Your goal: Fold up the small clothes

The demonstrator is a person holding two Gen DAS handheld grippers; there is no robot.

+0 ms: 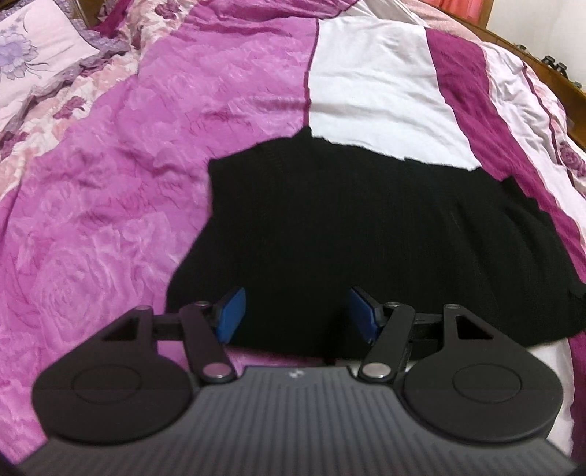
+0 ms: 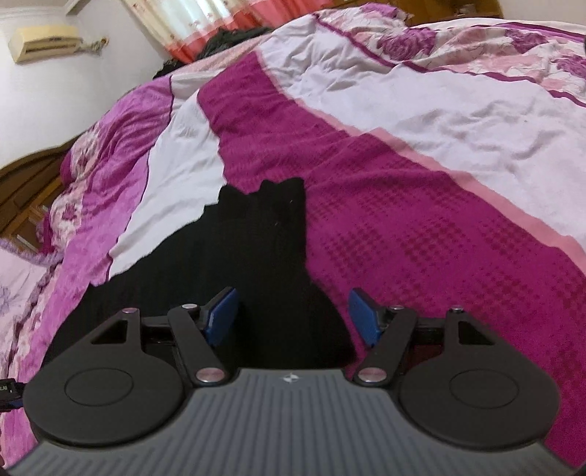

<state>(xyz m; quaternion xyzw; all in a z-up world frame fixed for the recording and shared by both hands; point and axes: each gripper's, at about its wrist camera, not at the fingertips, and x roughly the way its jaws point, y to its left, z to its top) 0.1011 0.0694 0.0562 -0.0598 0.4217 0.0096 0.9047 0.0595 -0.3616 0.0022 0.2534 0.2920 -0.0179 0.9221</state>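
— So, what fills the left wrist view for you?

— Biggest thing I've got is the bedspread [image 1: 121, 190], pink and magenta patchwork with a white panel up at twelve o'clock. On it lies the black garment [image 1: 366, 234], spread fairly flat, dead centre and running out toward three o'clock.

— And the pillow?

— A floral pillow [image 1: 33, 62] sits way up at ten o'clock, well apart from the garment.

— How's your left gripper?

— My left gripper [image 1: 295, 314] is released, jaws standing wide apart. Both blue pads [image 1: 230, 315] hang over the near edge of the garment, nothing between them. Whether they touch the cloth, I cannot tell.

— Switch to the right wrist.

— Same bedspread [image 2: 421, 219], the deep magenta knit band sweeping from eleven toward four o'clock. The black garment [image 2: 256, 263] is a narrower dark shape here, from centre down to six o'clock and spilling toward eight. Up at ten o'clock there's an air conditioner [image 2: 44, 42] on the wall, curtains [image 2: 219, 22] at twelve.

— Right gripper?

— My right gripper [image 2: 293, 315] is released too, jaws spread. The garment's right edge runs between the blue pads [image 2: 364, 316]; one is over black cloth, the other over magenta.
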